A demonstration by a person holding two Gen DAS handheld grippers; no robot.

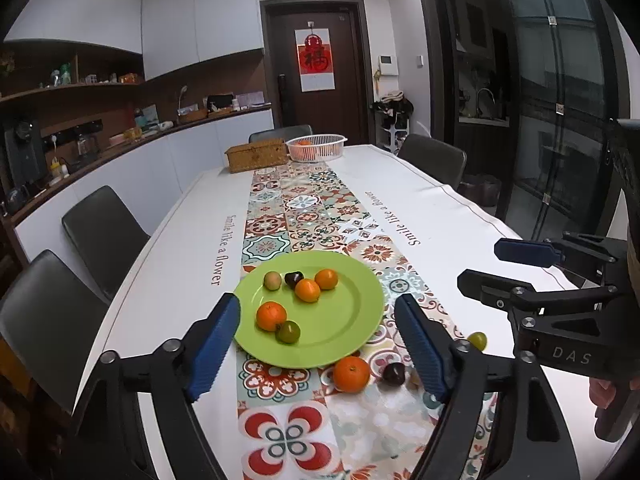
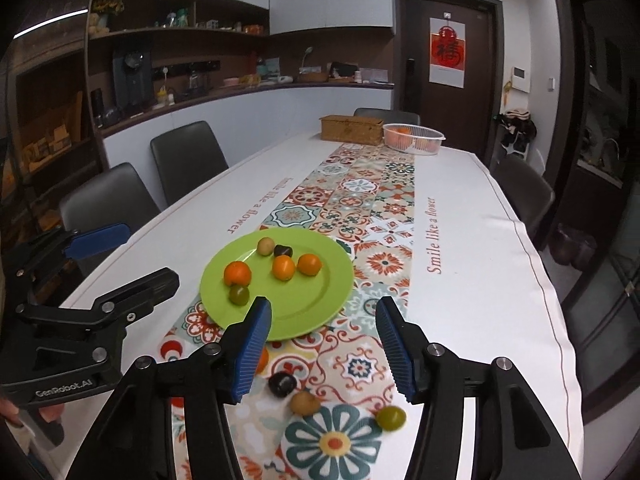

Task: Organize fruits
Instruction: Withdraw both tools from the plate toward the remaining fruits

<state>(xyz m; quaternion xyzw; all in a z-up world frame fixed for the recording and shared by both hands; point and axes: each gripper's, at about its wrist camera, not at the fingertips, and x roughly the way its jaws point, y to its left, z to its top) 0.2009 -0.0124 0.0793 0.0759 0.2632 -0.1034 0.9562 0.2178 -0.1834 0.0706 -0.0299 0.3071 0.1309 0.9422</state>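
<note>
A green plate (image 1: 344, 320) (image 2: 316, 304) lies on the patterned runner and holds several fruits: oranges (image 1: 271, 315) (image 2: 237, 273), a dark fruit (image 1: 293, 278), a tan fruit (image 1: 272, 280) and a green fruit (image 1: 288, 331) (image 2: 239, 294). In front of the plate on the runner lie an orange (image 1: 351, 374), a dark fruit (image 1: 394, 372) (image 2: 281, 383), a tan fruit (image 2: 304, 402) and a green fruit (image 1: 477, 340) (image 2: 391, 417). My left gripper (image 1: 318, 344) is open and empty above the plate's near edge. My right gripper (image 2: 324, 348) is open and empty above the loose fruits.
A wicker box (image 1: 257, 155) (image 2: 352, 128) and a white basket with oranges (image 1: 316, 146) (image 2: 413, 137) stand at the table's far end. Dark chairs (image 1: 102, 236) (image 2: 186, 158) line both sides. A counter with appliances runs along the left wall.
</note>
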